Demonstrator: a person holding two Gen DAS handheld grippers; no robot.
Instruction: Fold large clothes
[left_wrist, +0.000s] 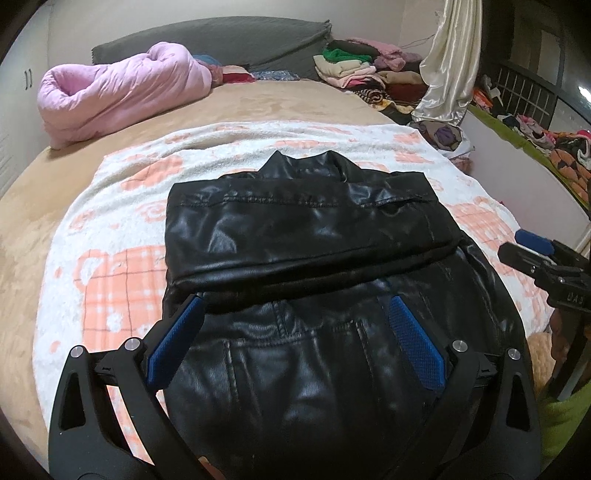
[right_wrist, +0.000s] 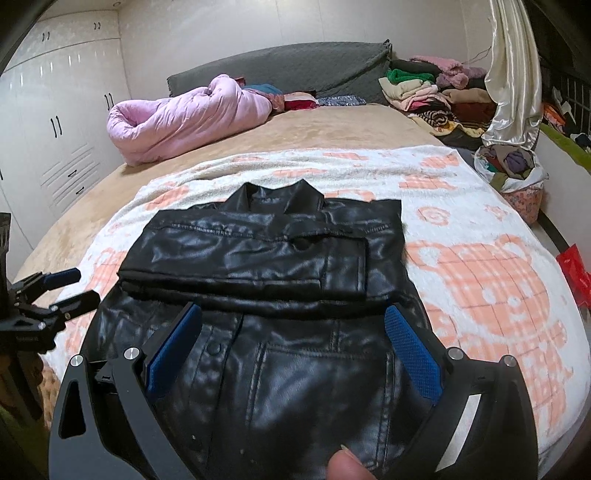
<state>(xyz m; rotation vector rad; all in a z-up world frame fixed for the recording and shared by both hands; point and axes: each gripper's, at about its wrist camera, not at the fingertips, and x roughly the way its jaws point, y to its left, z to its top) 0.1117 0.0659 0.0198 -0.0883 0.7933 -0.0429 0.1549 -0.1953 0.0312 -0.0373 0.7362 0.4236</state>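
A black leather jacket (left_wrist: 306, 236) (right_wrist: 258, 258) lies front up on a white and orange blanket (left_wrist: 122, 266) (right_wrist: 480, 288) on the bed, collar far from me. Both sleeves are folded across its chest in a band. My left gripper (left_wrist: 295, 310) is open over the jacket's lower half, its blue pads (left_wrist: 181, 343) spread wide with nothing pinched. My right gripper (right_wrist: 293, 312) is open the same way over the lower front by the pocket. Each shows in the other view: the right gripper (left_wrist: 524, 245) at the right edge, the left gripper (right_wrist: 74, 288) at the left edge.
A rolled pink duvet (left_wrist: 122, 96) (right_wrist: 184, 114) lies at the far left by the grey headboard (left_wrist: 240, 40). Stacked clothes (left_wrist: 354, 66) (right_wrist: 424, 85) and a cream curtain (left_wrist: 450, 62) stand far right. A white wardrobe (right_wrist: 55, 129) fills the left wall. A fingertip (right_wrist: 343, 465) shows at the bottom.
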